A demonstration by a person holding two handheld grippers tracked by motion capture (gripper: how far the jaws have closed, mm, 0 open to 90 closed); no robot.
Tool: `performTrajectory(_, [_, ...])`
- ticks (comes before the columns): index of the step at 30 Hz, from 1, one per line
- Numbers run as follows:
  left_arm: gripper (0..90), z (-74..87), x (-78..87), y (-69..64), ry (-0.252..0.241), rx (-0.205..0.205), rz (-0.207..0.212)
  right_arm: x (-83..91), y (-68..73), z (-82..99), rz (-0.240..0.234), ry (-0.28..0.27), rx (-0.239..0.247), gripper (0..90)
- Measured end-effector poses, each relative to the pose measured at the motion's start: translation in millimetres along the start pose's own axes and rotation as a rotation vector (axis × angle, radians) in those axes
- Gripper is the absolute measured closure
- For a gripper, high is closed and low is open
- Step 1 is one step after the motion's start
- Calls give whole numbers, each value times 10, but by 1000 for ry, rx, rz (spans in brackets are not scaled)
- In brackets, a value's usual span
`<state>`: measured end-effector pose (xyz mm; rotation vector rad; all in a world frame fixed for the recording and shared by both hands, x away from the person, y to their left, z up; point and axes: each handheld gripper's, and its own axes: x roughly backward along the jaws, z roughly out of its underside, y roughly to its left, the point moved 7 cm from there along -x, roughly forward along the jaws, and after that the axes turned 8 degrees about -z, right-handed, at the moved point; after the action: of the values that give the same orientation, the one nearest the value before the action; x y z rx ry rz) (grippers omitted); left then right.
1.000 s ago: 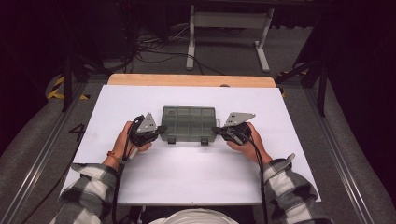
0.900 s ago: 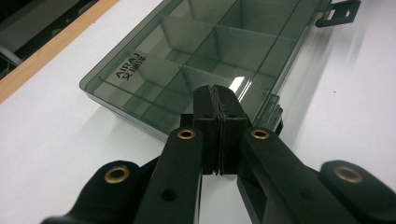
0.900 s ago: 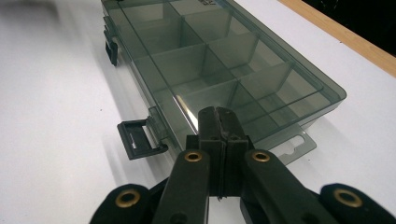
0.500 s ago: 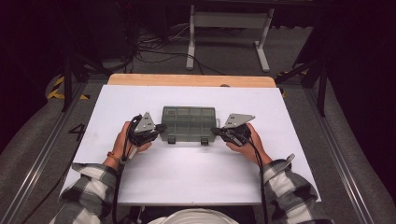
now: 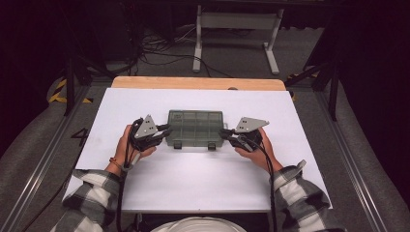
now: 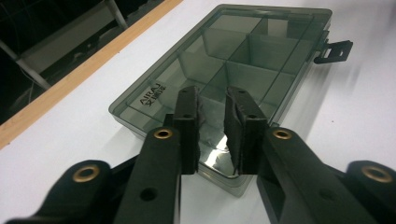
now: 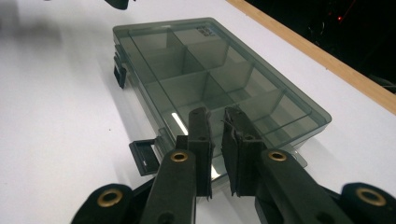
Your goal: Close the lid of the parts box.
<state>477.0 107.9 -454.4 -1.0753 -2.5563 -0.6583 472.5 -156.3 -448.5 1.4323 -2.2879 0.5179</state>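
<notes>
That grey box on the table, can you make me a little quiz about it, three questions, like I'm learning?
1. True or false: the lid of the grey box is shut.
2. Which is nearer the person: A, the side with the two black latches, or B, the wooden strip along the white table?
3. Fill in: the left claw and the right claw sit at opposite ____ of the box.

Key
1. True; the clear lid lies flat over the dividers.
2. A.
3. Ends; each claw's jaws have just been opening slightly, gripping nothing.

Overhead light brightens the white rectangular tabletop (image 5: 193, 179) while surroundings stay dark; the smoky translucent plastic compartment box (image 7: 210, 79) shows small glare; edges blur softly.
</notes>
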Motion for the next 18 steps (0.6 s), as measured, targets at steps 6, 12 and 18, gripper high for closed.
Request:
performTrajectory(6, [696,-39,71,-8,-28,9,-8,33,46,-31,17,-13,21,731])
performTrajectory(12, [567,-24,137,-27,-43,24,-14,18,124,-49,5,-35,34,628])
performTrajectory(18, [501,31,202,-51,-39,37,-21,-37,132,-55,12,-39,24,496])
